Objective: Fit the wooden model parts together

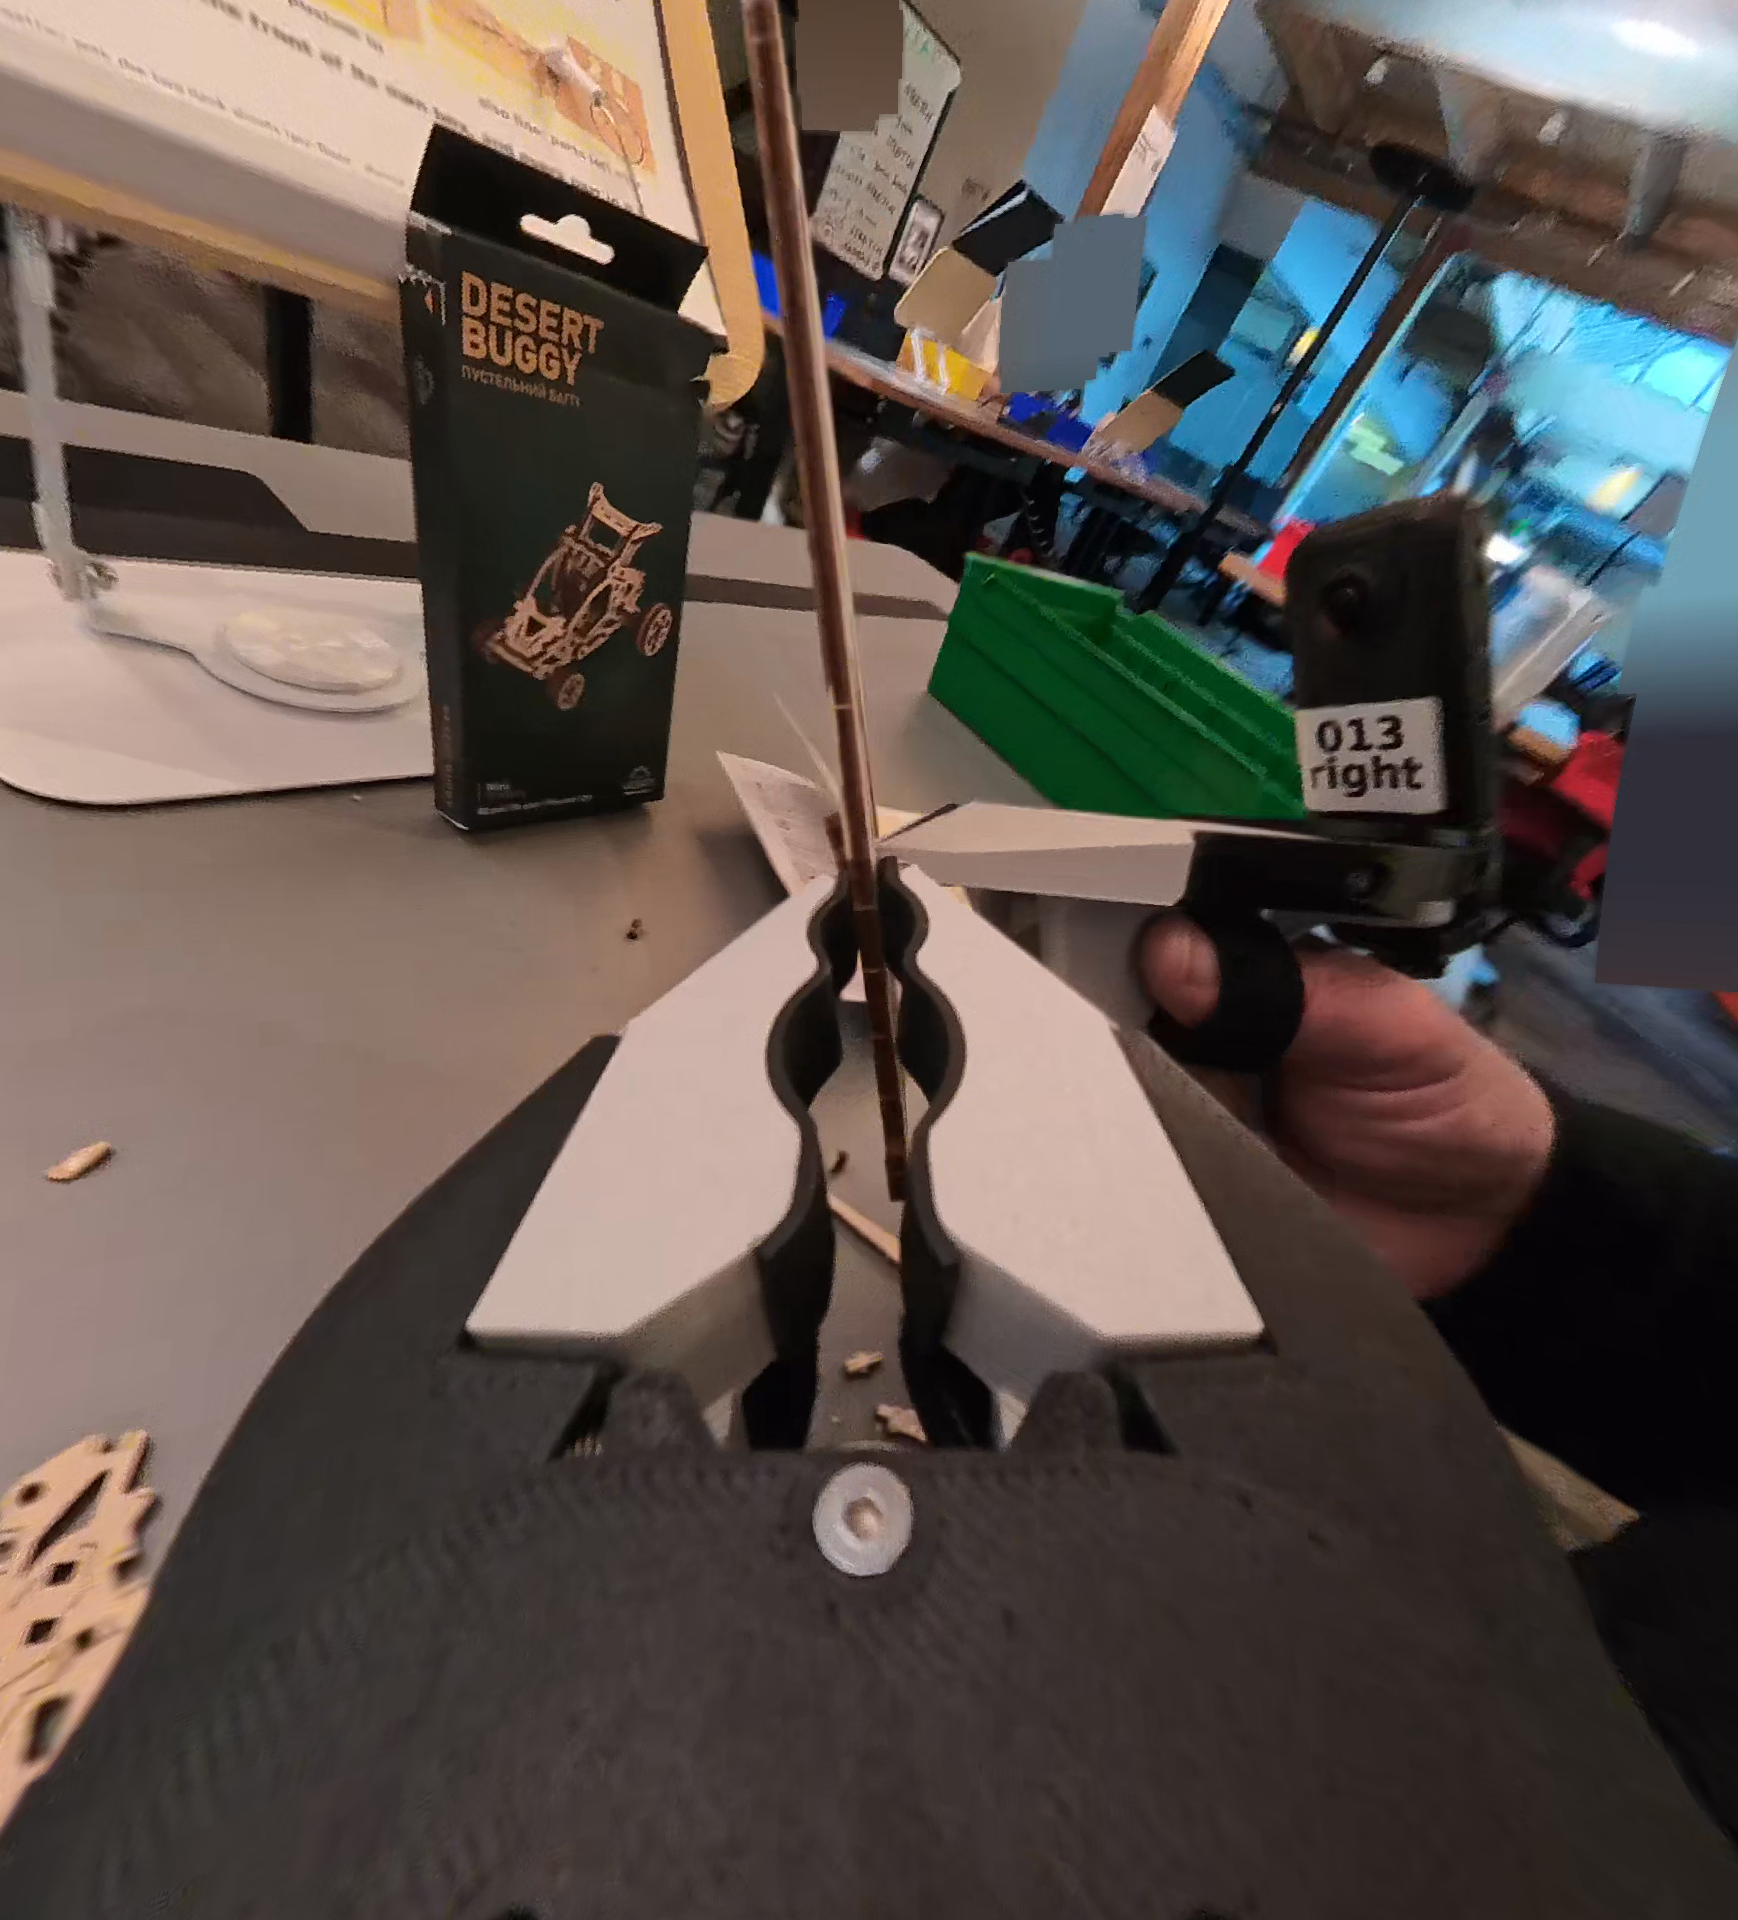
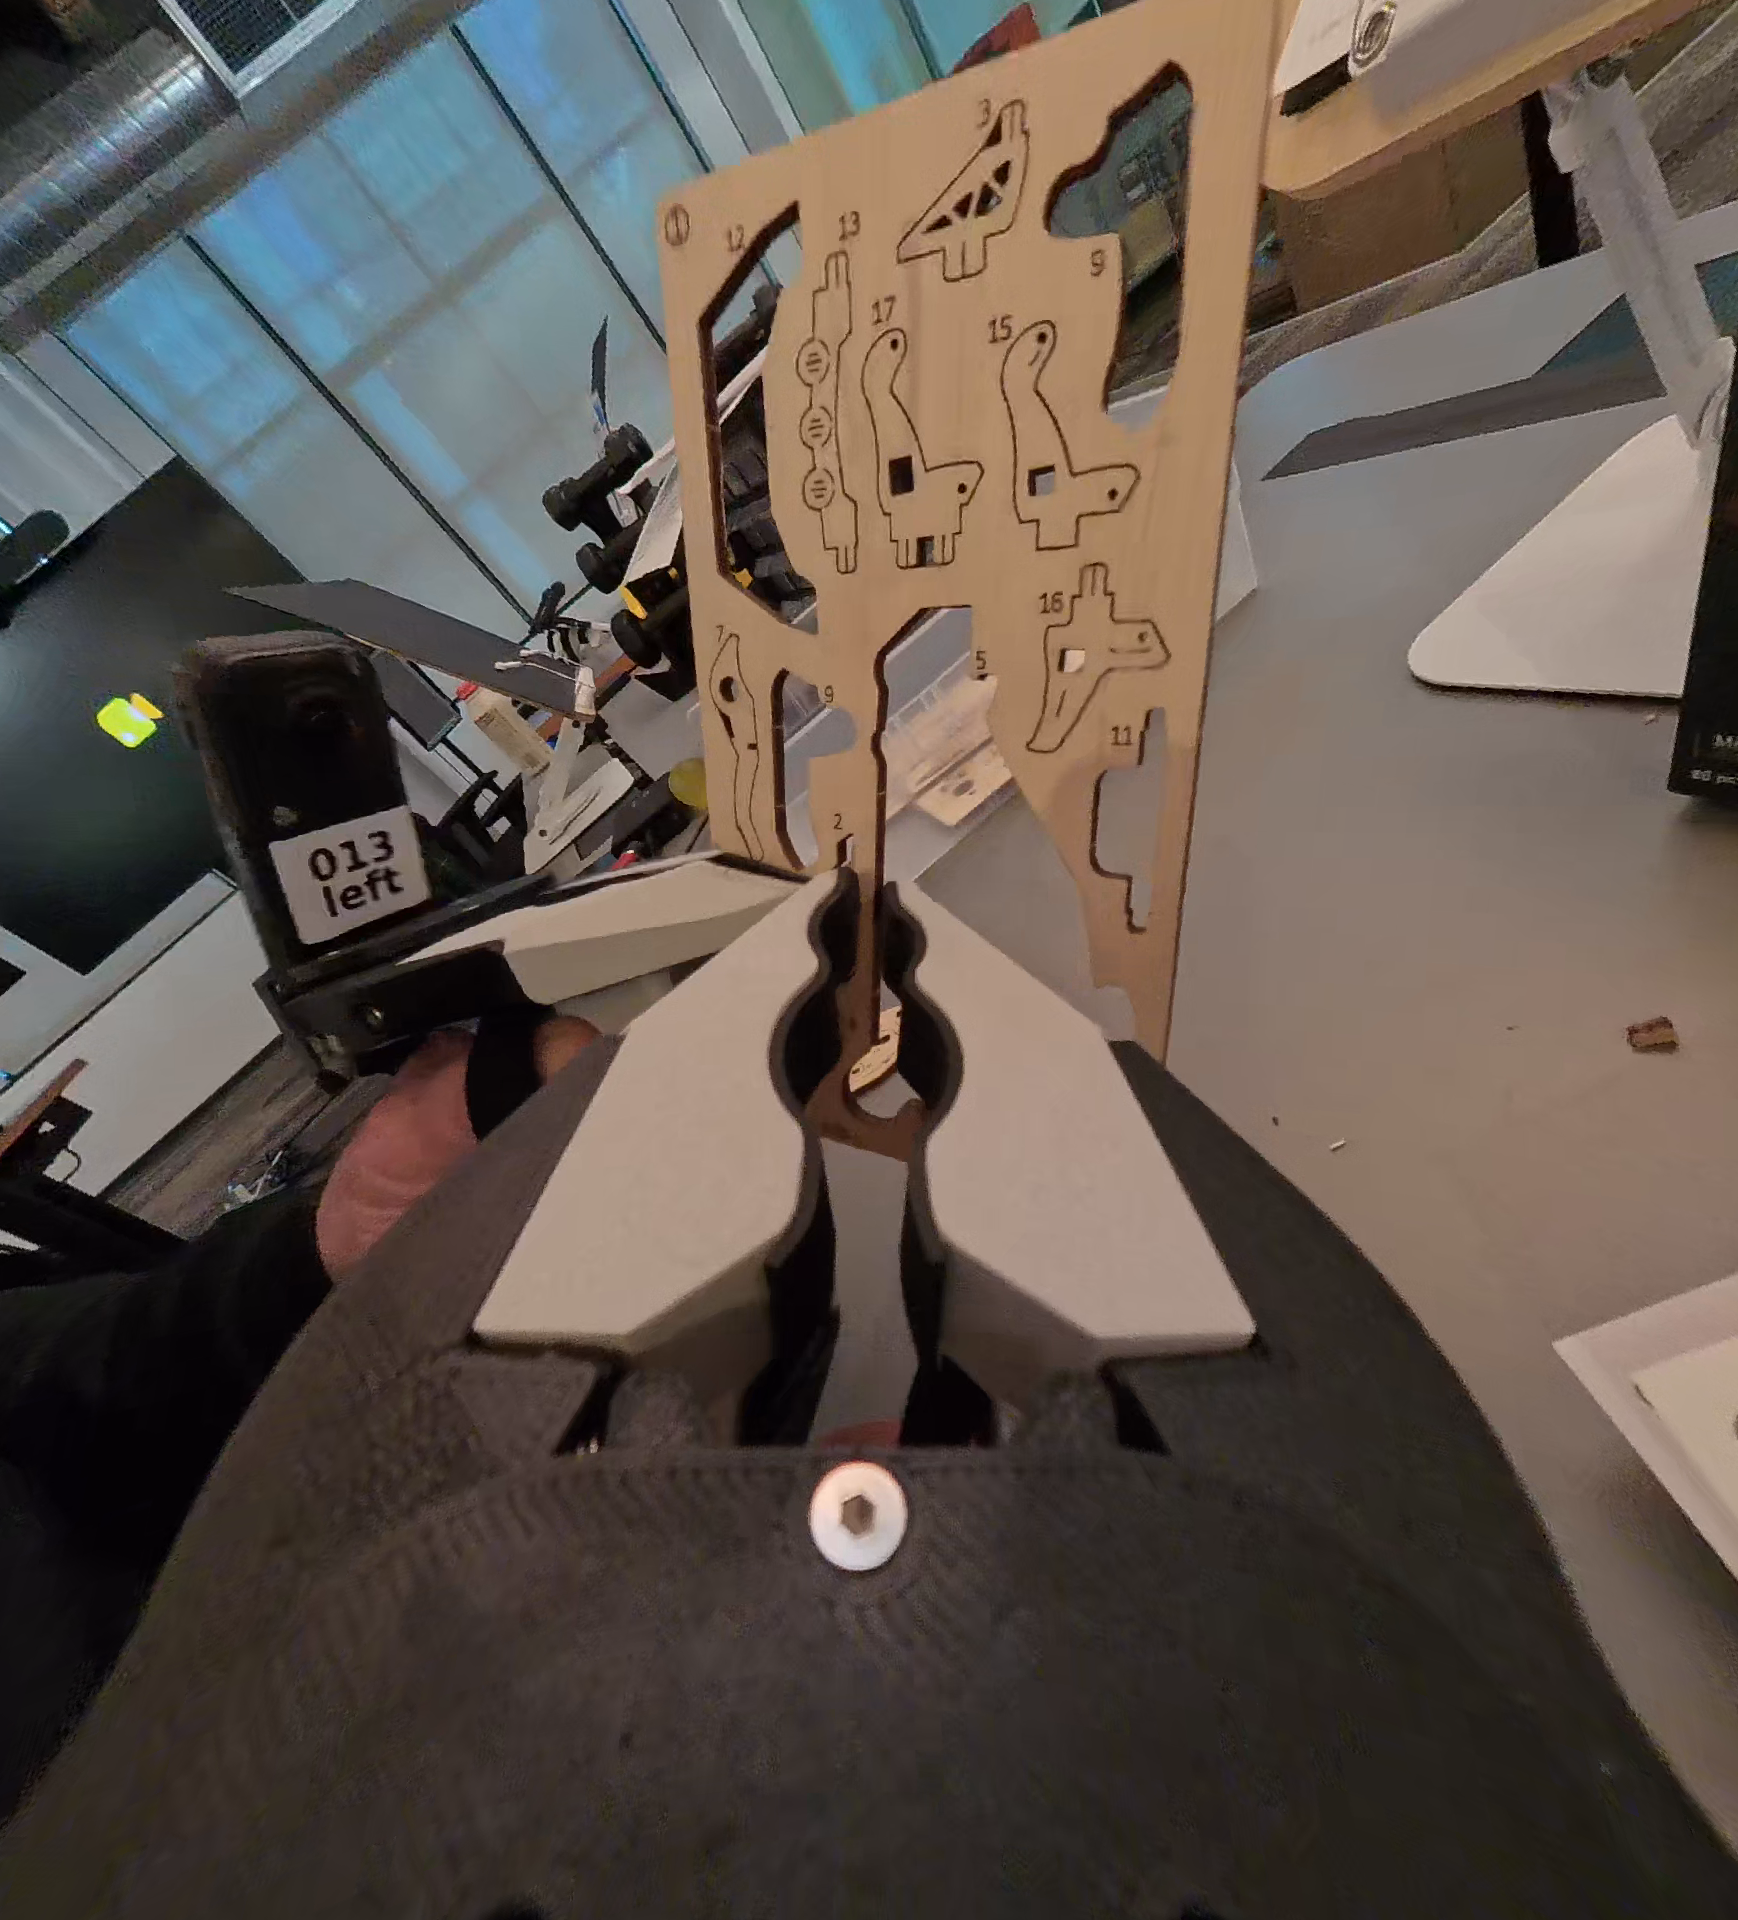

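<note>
A thin wooden part sheet (image 2: 1192, 540) stands upright above the grey table (image 1: 221, 1039), with several outlined parts and empty cut-outs. In the left wrist view it shows edge-on (image 1: 811, 416). My left gripper (image 1: 860, 894) is shut on the sheet's lower edge; it also shows in the right wrist view (image 2: 740, 868) at the sheet's lower left. My right gripper (image 2: 870, 894) is shut on a narrow wooden part (image 2: 849, 1029) at the sheet's bottom, whose hooked end hangs between the jaws. In the left wrist view the right gripper (image 1: 891, 847) meets the sheet from the right.
A dark model box (image 1: 553, 520) stands behind the sheet, a green bin (image 1: 1104, 707) to its right, a white stand base (image 1: 169, 675) to the left. Another cut wooden sheet (image 1: 23, 1621) lies at the near left. White paper (image 2: 1727, 1455) lies near right. Wood chips dot the table.
</note>
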Action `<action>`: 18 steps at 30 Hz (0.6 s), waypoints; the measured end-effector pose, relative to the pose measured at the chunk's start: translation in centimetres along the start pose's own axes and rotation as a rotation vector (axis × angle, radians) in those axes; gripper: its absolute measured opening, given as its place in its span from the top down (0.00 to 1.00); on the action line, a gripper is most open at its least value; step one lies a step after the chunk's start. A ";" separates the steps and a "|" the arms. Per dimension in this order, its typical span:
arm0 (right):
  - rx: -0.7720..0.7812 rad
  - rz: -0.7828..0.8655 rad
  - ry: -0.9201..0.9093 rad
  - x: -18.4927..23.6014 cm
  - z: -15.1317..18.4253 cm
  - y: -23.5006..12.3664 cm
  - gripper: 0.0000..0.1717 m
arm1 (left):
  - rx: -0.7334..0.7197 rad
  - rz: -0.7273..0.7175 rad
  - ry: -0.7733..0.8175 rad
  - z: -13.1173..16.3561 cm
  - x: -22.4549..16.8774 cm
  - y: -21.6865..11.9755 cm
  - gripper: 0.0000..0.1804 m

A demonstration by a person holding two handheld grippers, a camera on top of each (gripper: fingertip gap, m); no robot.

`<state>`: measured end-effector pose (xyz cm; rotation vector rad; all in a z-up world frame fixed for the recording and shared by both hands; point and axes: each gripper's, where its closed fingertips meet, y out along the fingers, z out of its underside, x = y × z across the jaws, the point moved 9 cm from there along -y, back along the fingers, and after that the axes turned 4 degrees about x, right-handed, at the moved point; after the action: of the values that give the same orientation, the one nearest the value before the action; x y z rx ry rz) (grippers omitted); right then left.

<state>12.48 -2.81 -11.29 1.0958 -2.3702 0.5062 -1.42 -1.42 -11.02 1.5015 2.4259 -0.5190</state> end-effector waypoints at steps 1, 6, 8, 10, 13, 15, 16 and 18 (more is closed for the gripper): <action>0.002 0.006 0.001 -0.1 0.0 0.1 0.99 | 0.010 -0.027 0.030 -0.1 -0.2 0.1 0.99; 0.014 -0.008 -0.004 -0.1 -0.2 -0.1 0.99 | -0.018 0.030 -0.055 -0.1 0.1 0.2 0.99; 0.038 -0.019 -0.015 -0.1 -0.2 -0.1 0.98 | -0.041 0.043 -0.084 -0.3 0.2 0.1 0.99; 0.061 -0.020 -0.029 -0.1 -0.1 -0.1 0.98 | -0.059 0.075 -0.138 -0.4 0.7 0.0 0.99; 0.059 -0.022 -0.032 0.0 0.0 -0.1 1.00 | -0.053 0.075 -0.143 -0.3 0.7 0.0 0.99; 0.055 -0.034 -0.023 0.0 -0.1 -0.2 1.00 | -0.057 0.077 -0.133 -0.4 0.6 -0.1 0.99; 0.052 -0.036 -0.017 0.1 -0.2 -0.2 1.00 | -0.056 0.073 -0.120 -0.5 0.5 -0.1 0.99; 0.040 -0.038 0.000 0.1 -0.2 -0.2 1.00 | -0.056 0.065 -0.100 -0.5 0.3 -0.1 0.99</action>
<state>12.68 -2.90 -11.09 1.1566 -2.3436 0.5428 -1.64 -0.95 -10.65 1.4889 2.2890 -0.4968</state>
